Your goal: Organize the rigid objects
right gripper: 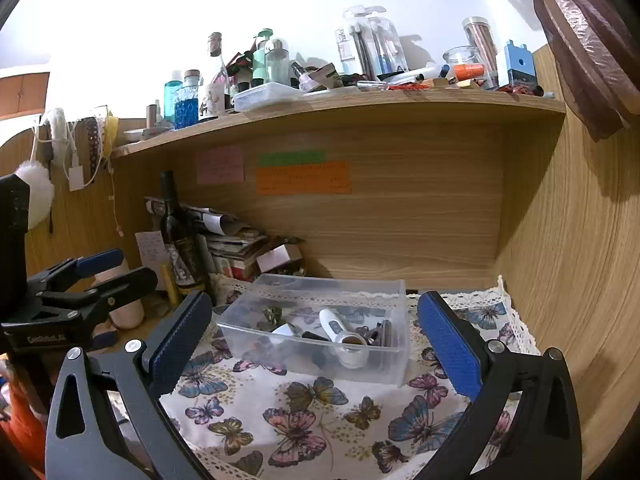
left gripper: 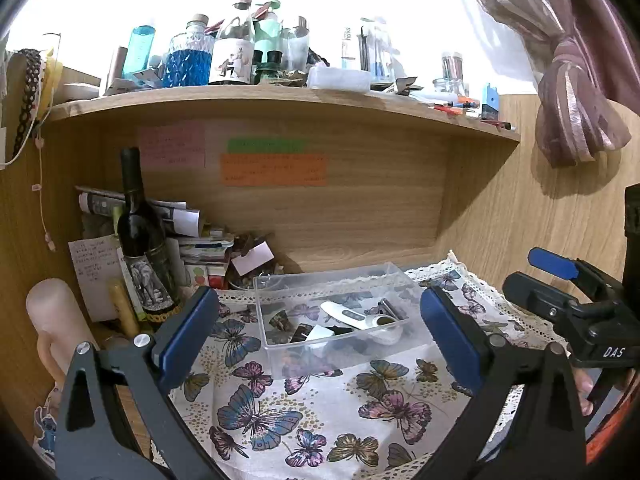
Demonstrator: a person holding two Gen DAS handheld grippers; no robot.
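A clear plastic box (left gripper: 412, 300) (right gripper: 394, 356) sits on the butterfly cloth (left gripper: 320, 412) (right gripper: 304, 416). Inside it lie a white thermometer-like device (left gripper: 360, 317) (right gripper: 338, 334), a dark metal piece (left gripper: 390, 309) (right gripper: 385, 332) and other small items. My left gripper (left gripper: 320, 336) is open and empty, just in front of the box; it also shows at the left of the right wrist view (right gripper: 104, 270). My right gripper (right gripper: 316, 344) is open and empty before the box; it shows at the right of the left wrist view (left gripper: 560, 276).
A dark wine bottle (left gripper: 140, 236) (right gripper: 178, 236), stacked papers and boxes (left gripper: 200, 240) and a pink candle (left gripper: 56, 320) crowd the left. A wooden shelf (left gripper: 280, 100) (right gripper: 360, 108) overhead holds several bottles and jars. Wooden walls enclose the back and right.
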